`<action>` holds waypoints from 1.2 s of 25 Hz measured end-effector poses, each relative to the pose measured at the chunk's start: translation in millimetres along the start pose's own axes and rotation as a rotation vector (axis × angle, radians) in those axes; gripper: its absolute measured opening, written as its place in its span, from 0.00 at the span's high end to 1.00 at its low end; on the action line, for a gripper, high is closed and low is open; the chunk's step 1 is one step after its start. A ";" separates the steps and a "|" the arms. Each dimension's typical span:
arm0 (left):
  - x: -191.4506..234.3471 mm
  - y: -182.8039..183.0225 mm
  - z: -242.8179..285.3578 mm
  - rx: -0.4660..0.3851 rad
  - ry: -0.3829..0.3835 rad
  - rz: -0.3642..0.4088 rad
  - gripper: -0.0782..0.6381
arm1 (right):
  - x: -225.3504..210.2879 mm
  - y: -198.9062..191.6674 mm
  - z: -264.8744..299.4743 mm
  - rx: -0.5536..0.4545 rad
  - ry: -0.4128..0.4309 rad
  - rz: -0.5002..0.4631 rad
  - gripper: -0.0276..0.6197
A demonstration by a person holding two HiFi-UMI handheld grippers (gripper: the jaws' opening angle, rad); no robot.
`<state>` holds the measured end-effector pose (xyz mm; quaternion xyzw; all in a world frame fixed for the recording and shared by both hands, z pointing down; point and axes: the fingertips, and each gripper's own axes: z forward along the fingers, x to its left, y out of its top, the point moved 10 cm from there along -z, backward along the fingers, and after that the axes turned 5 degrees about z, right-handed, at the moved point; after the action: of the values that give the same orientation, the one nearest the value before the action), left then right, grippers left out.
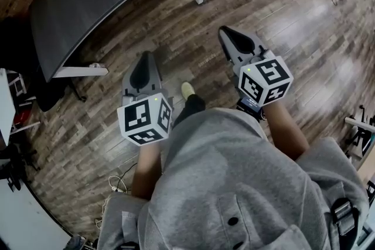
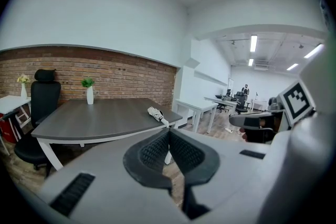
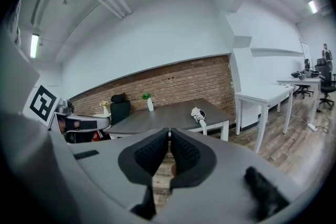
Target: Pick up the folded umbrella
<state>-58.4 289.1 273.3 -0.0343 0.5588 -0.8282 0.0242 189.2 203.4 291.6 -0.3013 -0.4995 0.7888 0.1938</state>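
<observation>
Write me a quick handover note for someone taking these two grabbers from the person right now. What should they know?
Left gripper: shut, empty.
Right gripper: shut, empty.
Umbrella: folded, lying near the edge of the grey table ahead, well away from both grippers.
Done: nothing yet; the umbrella is untouched.
Left: walk up to the table, open a gripper, close it on the umbrella and lift.
</observation>
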 end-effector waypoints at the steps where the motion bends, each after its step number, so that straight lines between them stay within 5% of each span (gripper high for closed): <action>1: 3.4 0.8 2.7 0.000 -0.003 0.000 0.87 | 1.5 1.3 4.5 0.002 0.002 -0.001 0.91; 30: 68.1 -3.6 53.7 -0.018 -0.077 -0.007 0.87 | 36.8 8.3 80.6 -0.045 -0.017 -0.065 0.91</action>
<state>-121.7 235.6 298.6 -0.0683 0.5648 -0.8213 0.0427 107.9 168.1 299.5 -0.2826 -0.5282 0.7732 0.2081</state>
